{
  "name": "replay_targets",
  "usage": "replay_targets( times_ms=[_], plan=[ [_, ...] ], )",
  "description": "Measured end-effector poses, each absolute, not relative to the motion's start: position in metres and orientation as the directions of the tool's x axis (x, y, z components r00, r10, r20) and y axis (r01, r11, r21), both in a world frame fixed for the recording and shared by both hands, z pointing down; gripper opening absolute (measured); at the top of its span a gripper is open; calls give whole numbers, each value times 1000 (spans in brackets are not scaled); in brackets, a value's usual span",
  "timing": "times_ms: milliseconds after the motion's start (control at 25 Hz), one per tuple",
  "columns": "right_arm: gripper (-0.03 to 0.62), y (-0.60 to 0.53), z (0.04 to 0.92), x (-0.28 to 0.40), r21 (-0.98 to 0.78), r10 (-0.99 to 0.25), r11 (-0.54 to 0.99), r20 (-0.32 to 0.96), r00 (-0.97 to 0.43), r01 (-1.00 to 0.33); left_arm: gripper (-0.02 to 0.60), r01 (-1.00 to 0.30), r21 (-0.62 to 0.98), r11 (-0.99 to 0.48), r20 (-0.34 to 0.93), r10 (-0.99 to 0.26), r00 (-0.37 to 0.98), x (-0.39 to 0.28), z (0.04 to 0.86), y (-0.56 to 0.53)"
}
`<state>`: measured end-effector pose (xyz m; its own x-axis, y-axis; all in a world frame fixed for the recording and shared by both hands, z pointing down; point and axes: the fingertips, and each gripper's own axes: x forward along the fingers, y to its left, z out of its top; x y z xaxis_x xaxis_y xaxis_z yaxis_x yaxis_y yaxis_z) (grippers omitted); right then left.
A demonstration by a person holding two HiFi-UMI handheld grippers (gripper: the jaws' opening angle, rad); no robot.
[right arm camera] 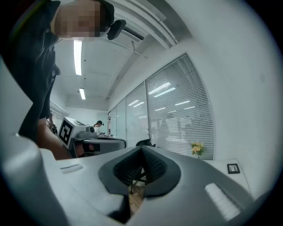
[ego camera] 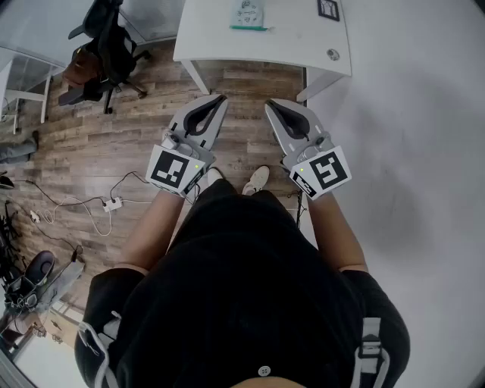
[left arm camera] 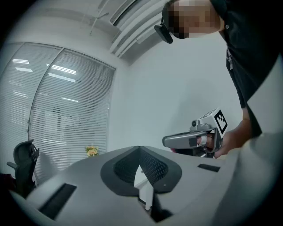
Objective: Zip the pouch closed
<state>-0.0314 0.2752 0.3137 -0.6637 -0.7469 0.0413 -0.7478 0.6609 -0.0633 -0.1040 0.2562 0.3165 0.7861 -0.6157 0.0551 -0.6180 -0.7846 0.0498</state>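
Fingers on the left gripper (ego camera: 218, 101) and right gripper (ego camera: 271, 106) are pressed together on nothing, well apart from the far desk (ego camera: 288, 38) where a pale thing, maybe the pouch (ego camera: 248, 14), lies; it is likely soft and light, so hold one end and pinch the zip tab.

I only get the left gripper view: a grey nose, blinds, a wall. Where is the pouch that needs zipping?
Observer: The head view shows a pale flat thing with a teal edge, probably the pouch, on a white table ahead.
Visitor: Is this hand-held gripper near it?
Observer: No. The left hand-held gripper hangs over the wood floor, short of the table's edge.
Visitor: Is the other one holding anything?
Observer: The right gripper view shows the right hand-held gripper with its jaws together and nothing between them.
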Motion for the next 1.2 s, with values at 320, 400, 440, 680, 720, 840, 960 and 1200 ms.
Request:
replay_targets(
  times_ms=[320, 400, 440, 680, 720, 840, 960, 1200],
  plan=[
    [11, 281, 314, -31, -47, -750, 659, 40, -661, -751, 8, -619, 36, -784, 56, -617, 785, -102, 317, 266],
    [11, 283, 315, -31, -48, -751, 658, 39, -659, -752, 8, -620, 42, -784, 55, -617, 785, -102, 318, 269],
    [11, 284, 315, -31, -50, -751, 657, 38, -659, -752, 8, -620, 43, -783, 56, -618, 784, -102, 319, 270],
    [12, 285, 318, -28, -65, -750, 657, 45, -660, -751, 9, -623, 35, -781, 52, -622, 782, -102, 320, 272],
    [12, 284, 319, -27, -66, -752, 654, 47, -657, -753, 11, -624, 33, -781, 50, -622, 781, -102, 320, 272],
    [24, 281, 322, -20, -76, -758, 646, 48, -650, -759, 32, -632, 34, -774, 61, -630, 774, -100, 325, 271],
    [82, 281, 324, -10, -82, -768, 634, 51, -639, -769, 104, -635, 24, -772, 84, -631, 771, -98, 332, 272],
    [130, 278, 326, 9, -84, -770, 632, 47, -637, -770, 182, -663, 32, -748, 79, -660, 747, -89, 333, 265]
  ],
)
